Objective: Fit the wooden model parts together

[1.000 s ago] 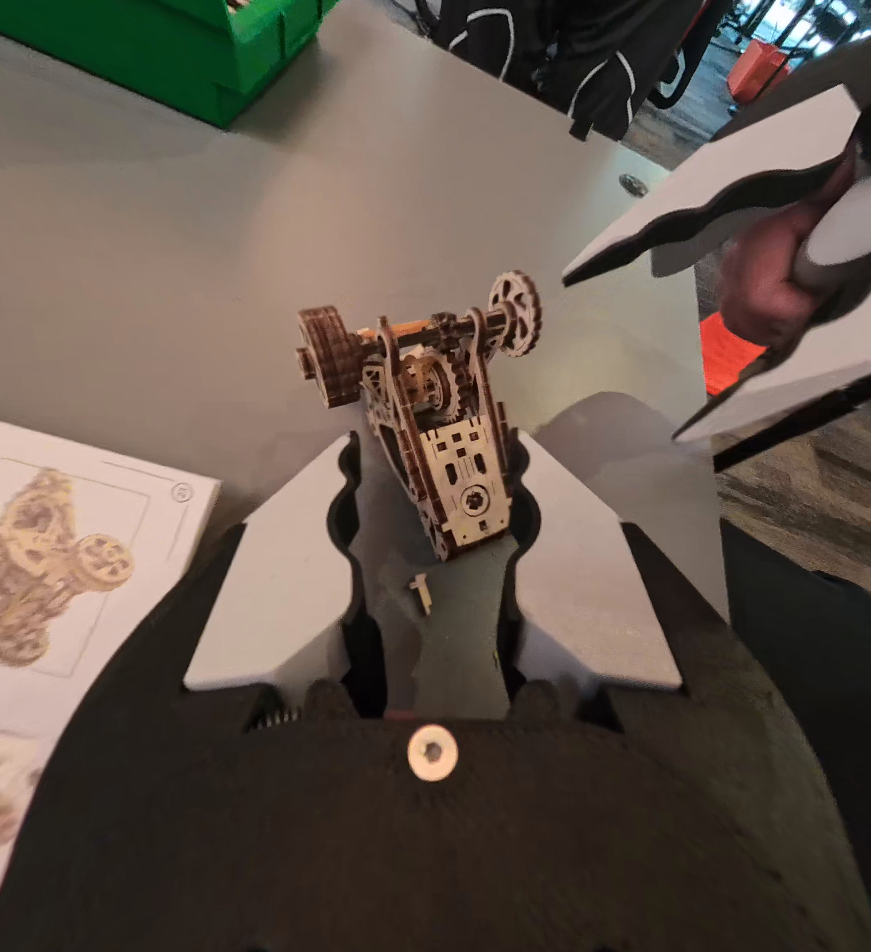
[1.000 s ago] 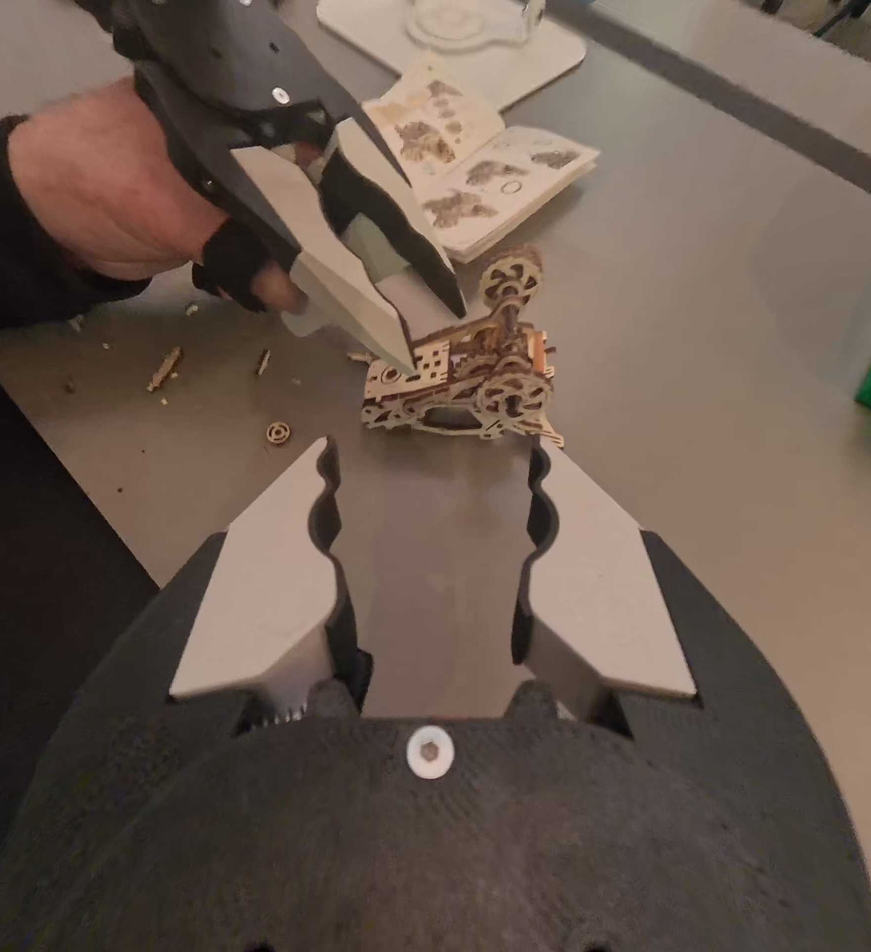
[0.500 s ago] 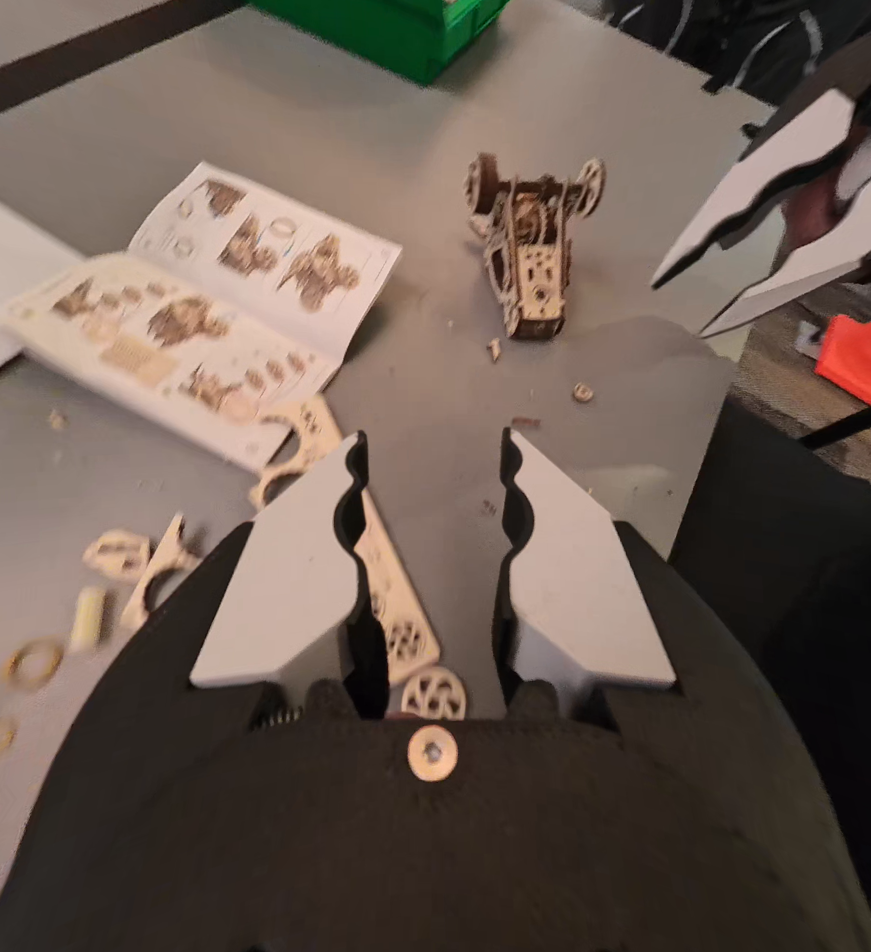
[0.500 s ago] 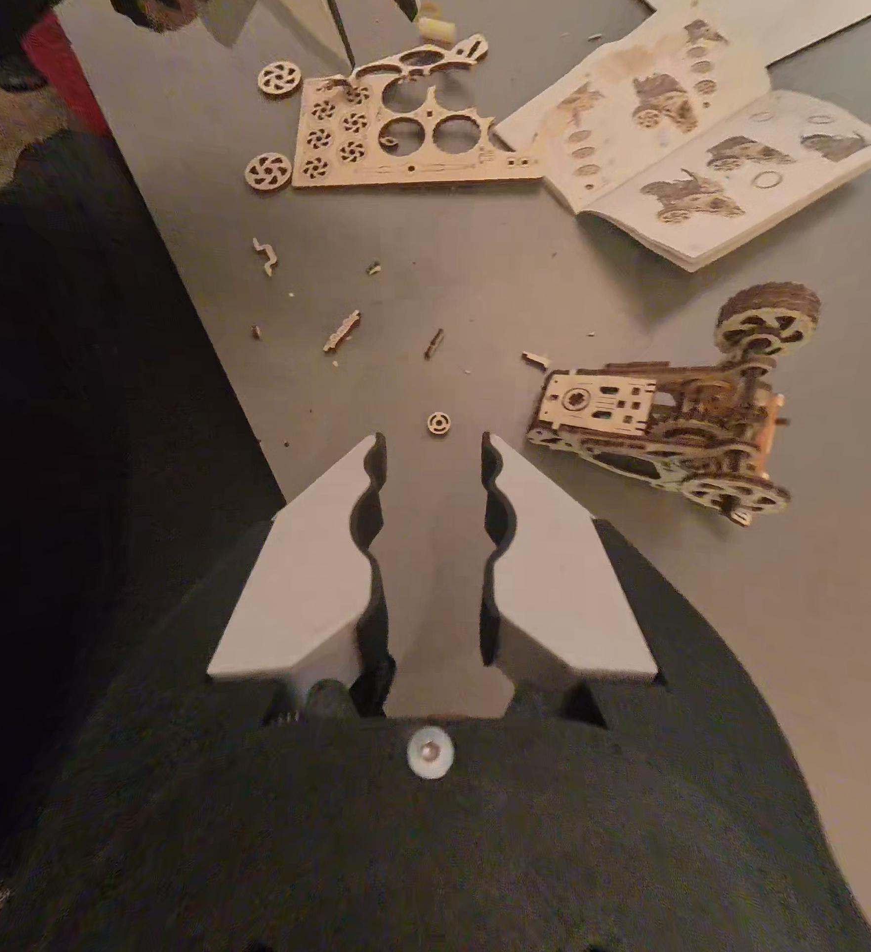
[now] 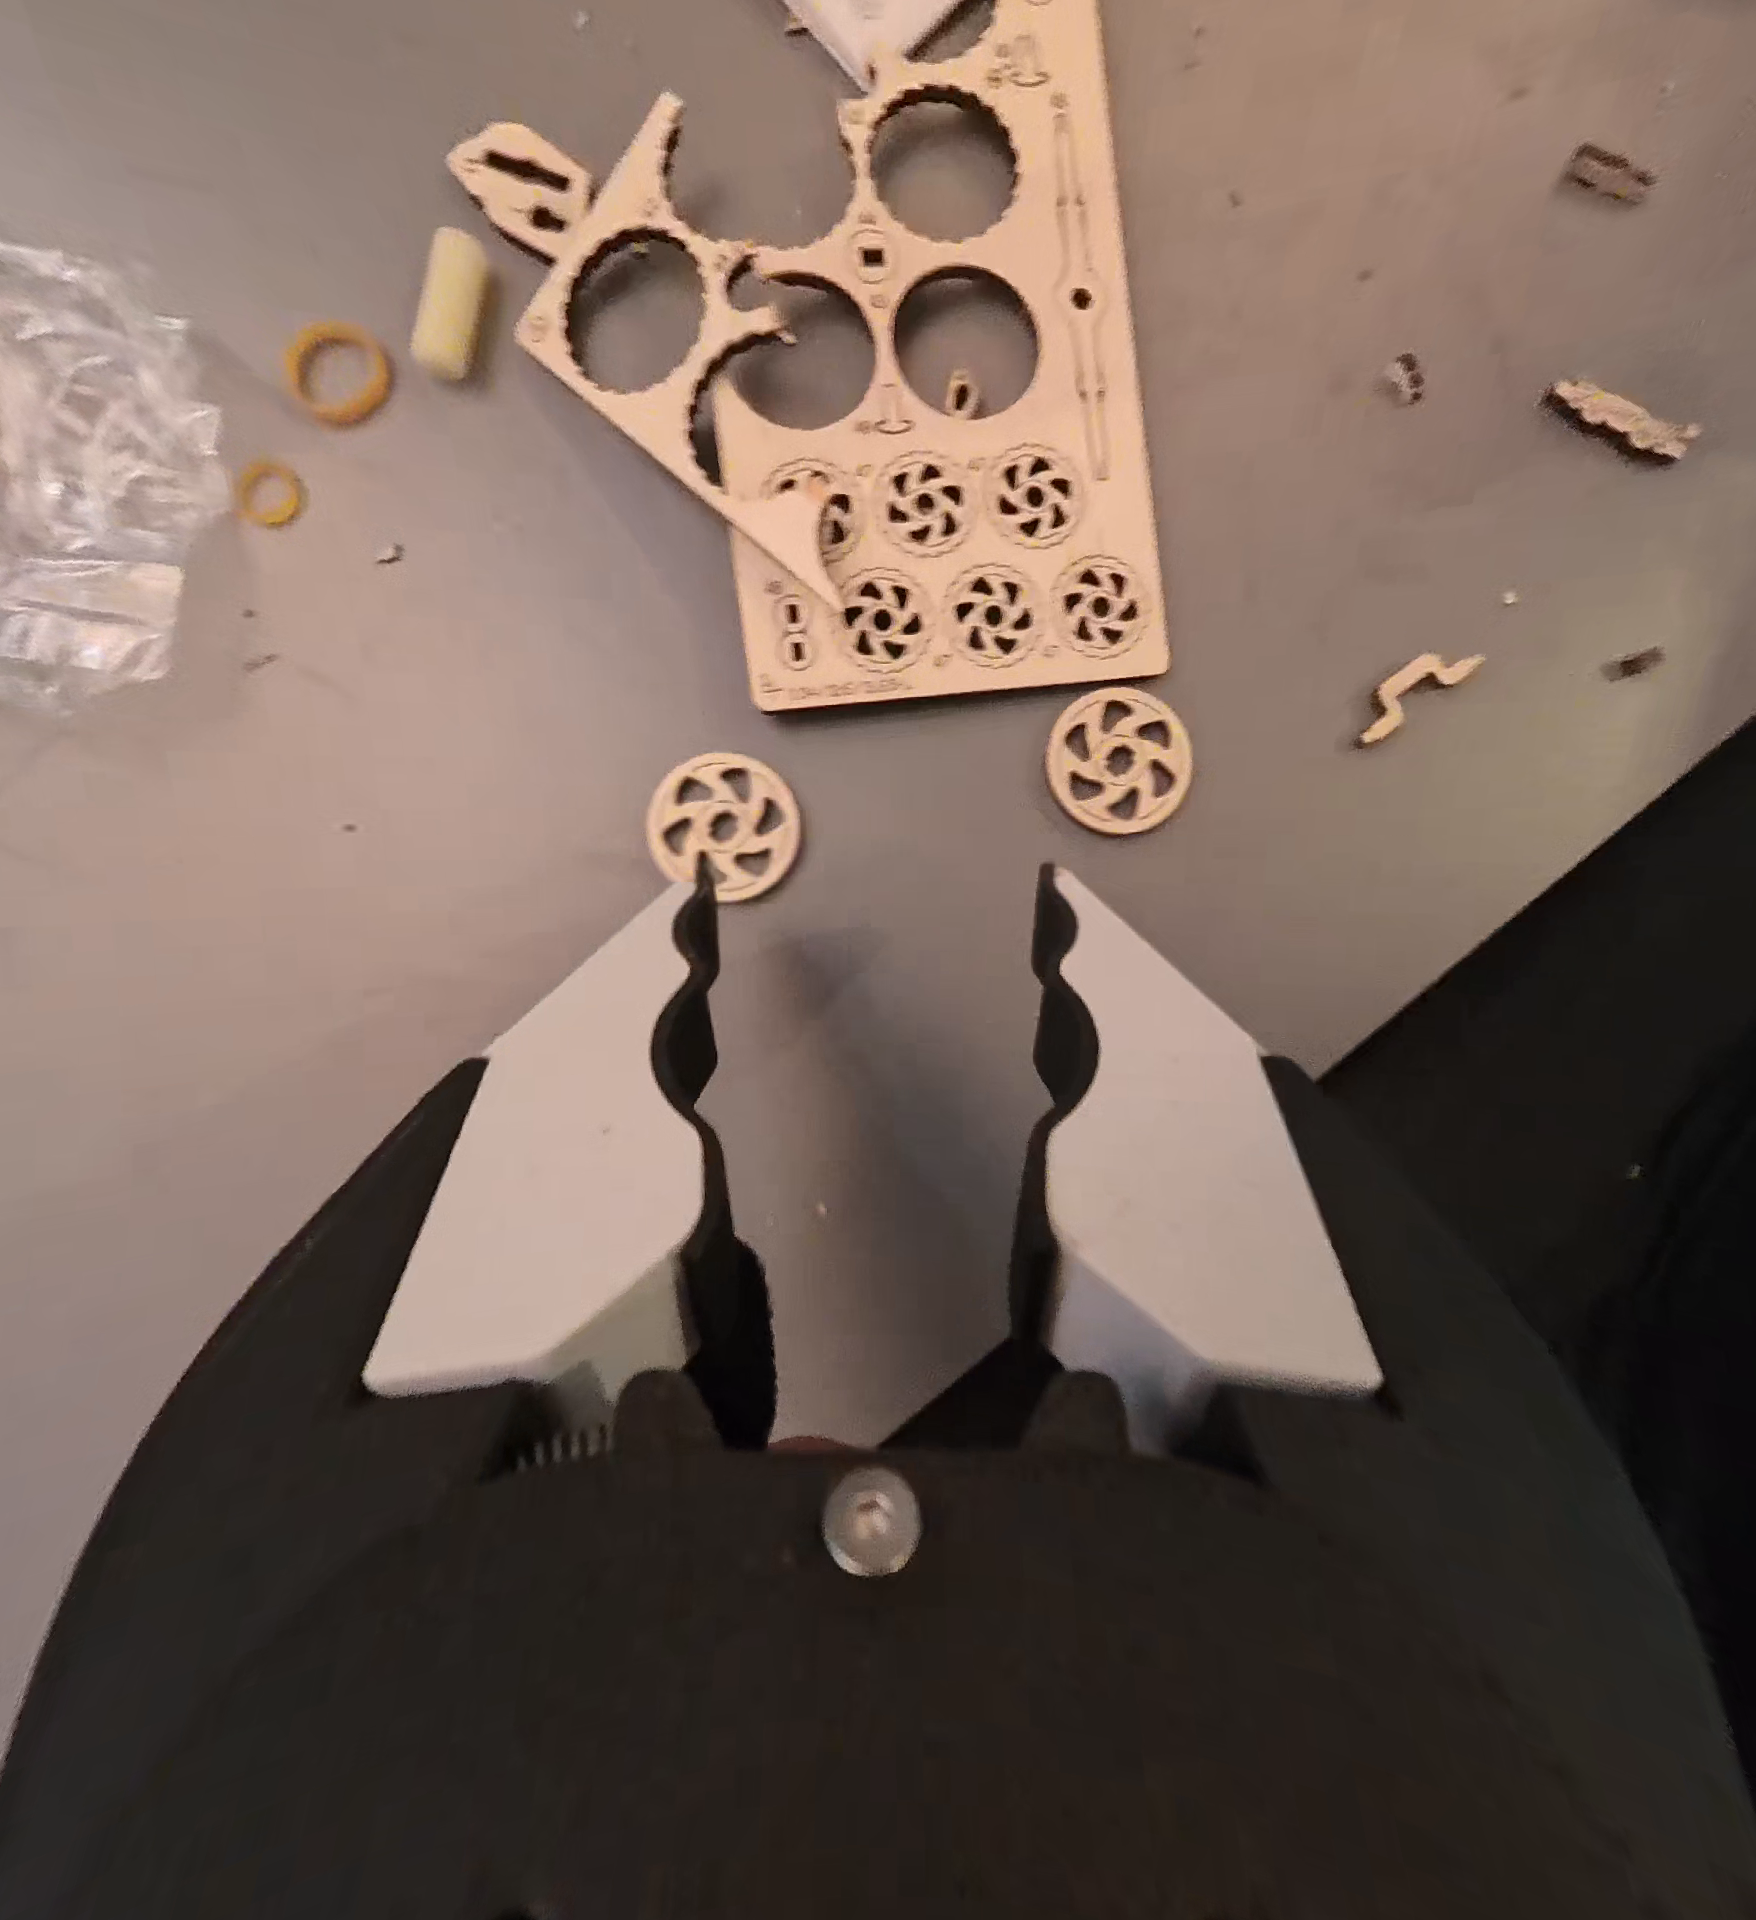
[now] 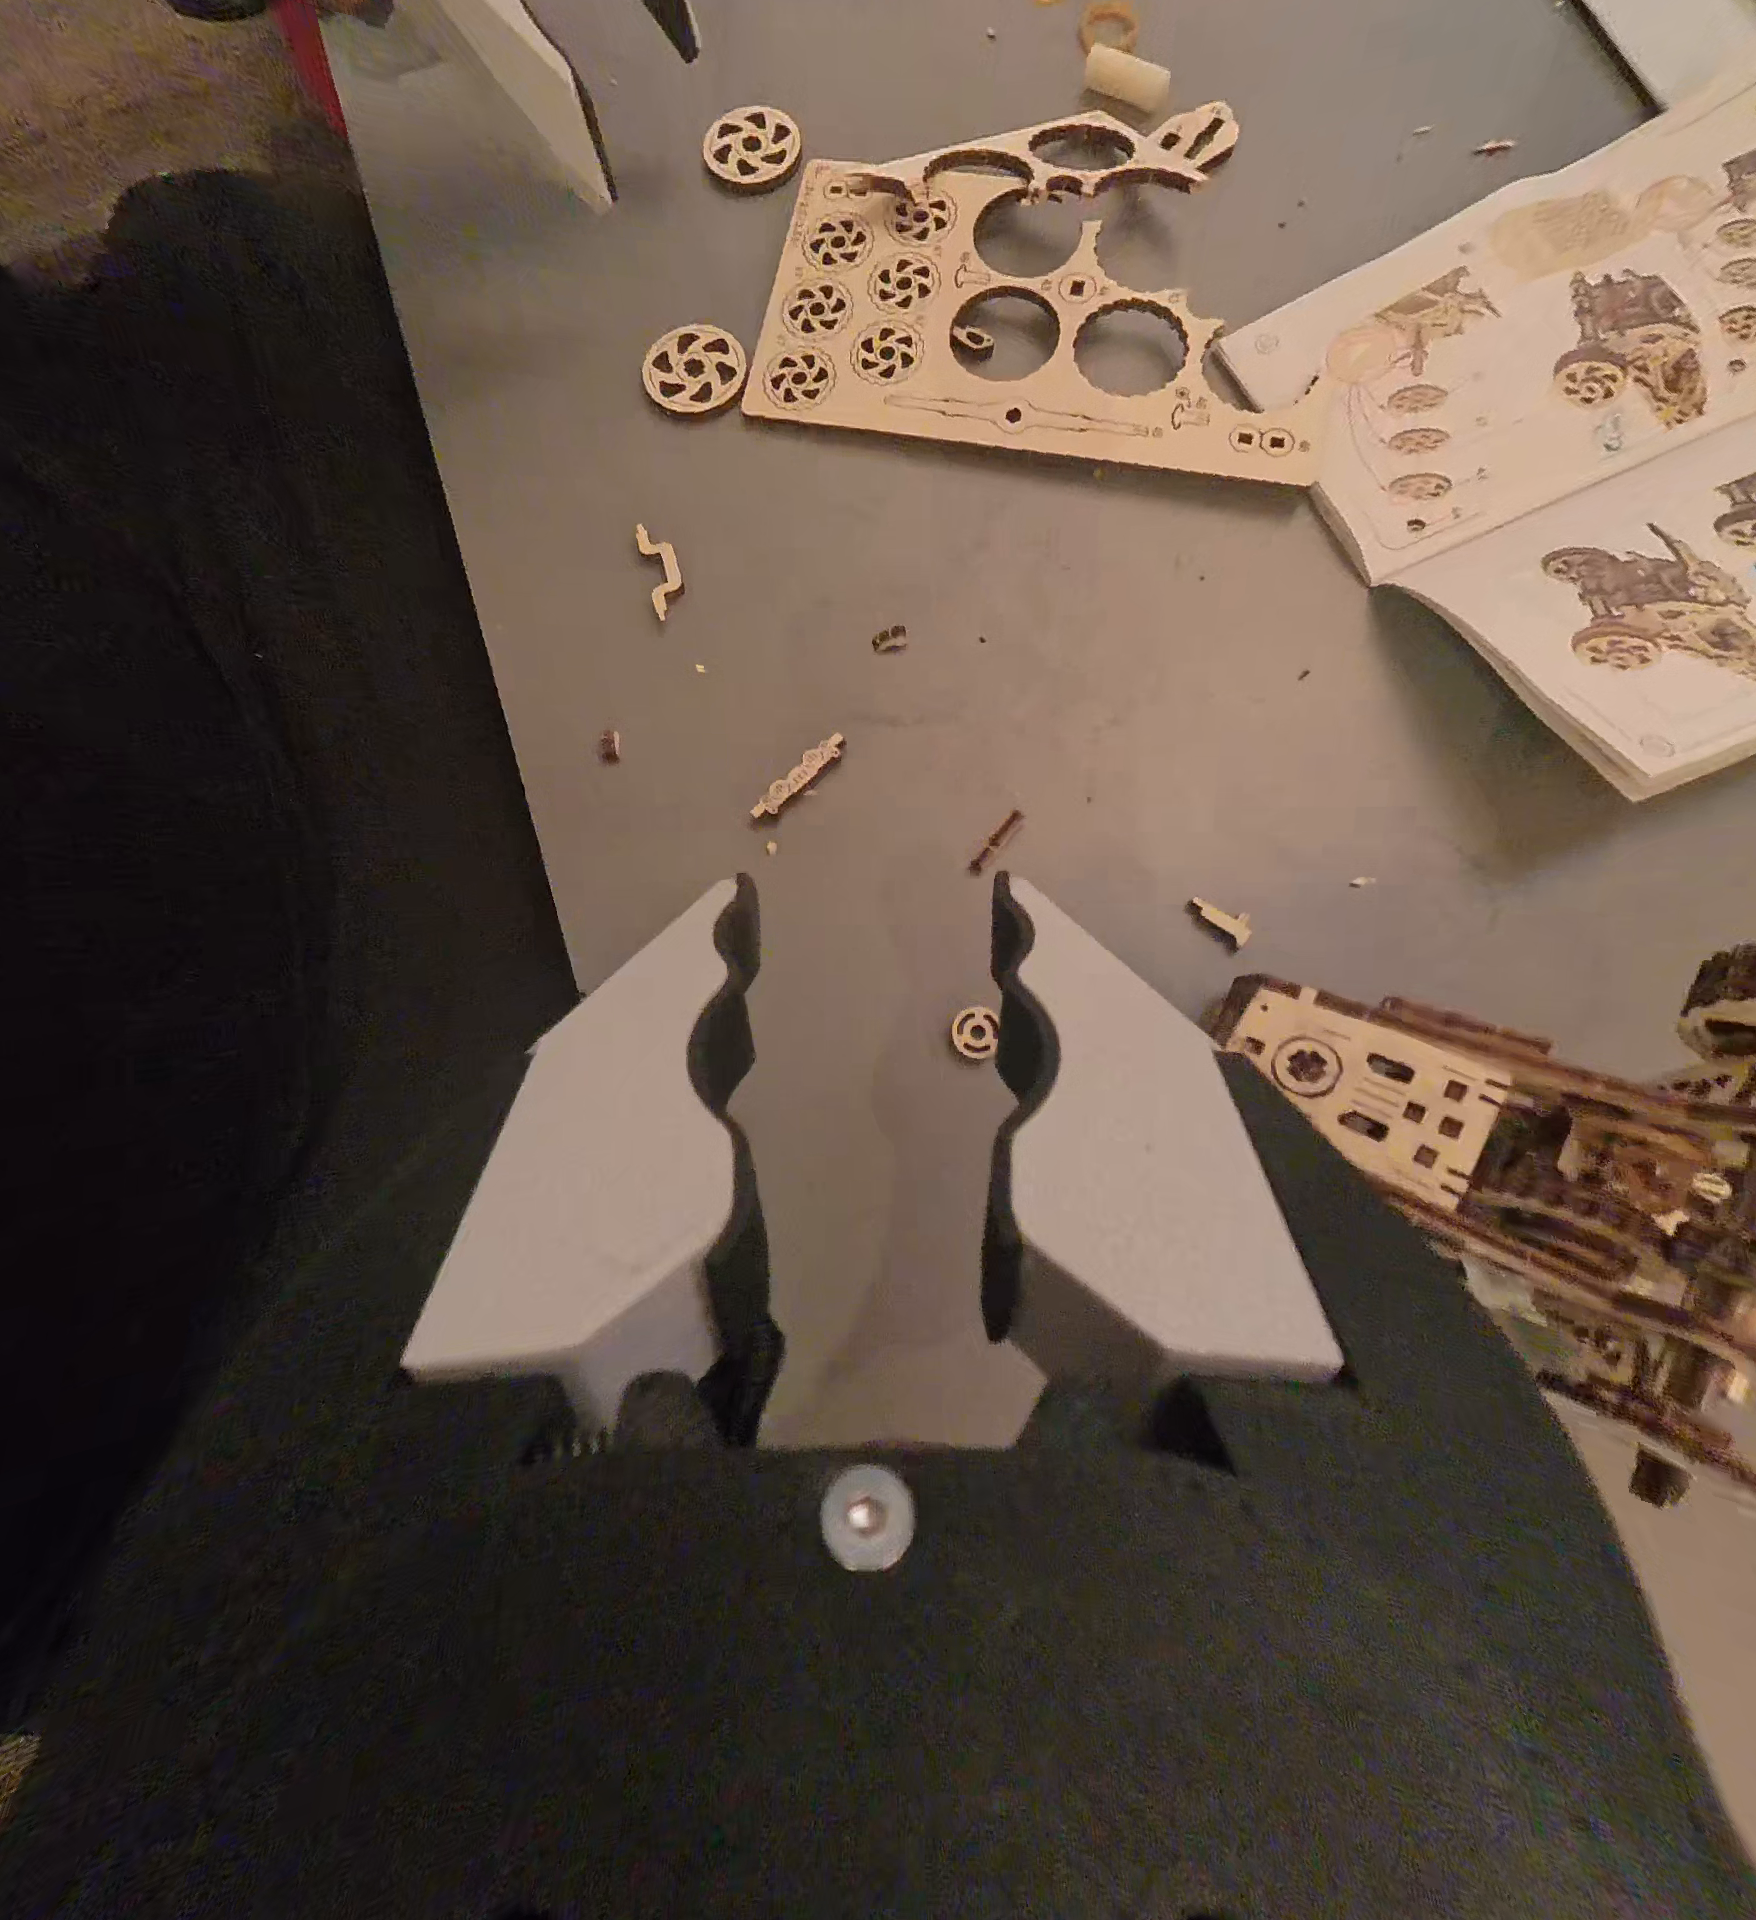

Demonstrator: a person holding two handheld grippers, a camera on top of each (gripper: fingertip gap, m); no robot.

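The half-built wooden model (image 6: 1539, 1174) lies on its side on the grey table (image 6: 1113, 644), just right of the right gripper (image 6: 869, 894), whose jaws stand apart with nothing between them. A small ring (image 6: 975, 1034) sits against the inner edge of its right finger. Farther off lies the part sheet (image 5: 957, 416), with two loose spoked wheels just below it: one wheel (image 5: 725, 827) touches the tip of the left gripper's left finger, the other wheel (image 5: 1118, 762) lies apart to the right. The left gripper (image 5: 869, 894) is also released and empty, hovering over bare table. Beyond lie a booklet (image 6: 1580, 436), yellow rings (image 5: 337, 372), a pale cylinder (image 5: 452, 305), a plastic bag (image 5: 43, 468) and wood scraps (image 5: 1417, 694). The wheels are thin and flat, so a fingertip pressing down could likely skid one away rather than lift it; a hard pinch on the model might crack its fine gears or knock it over the near table edge.
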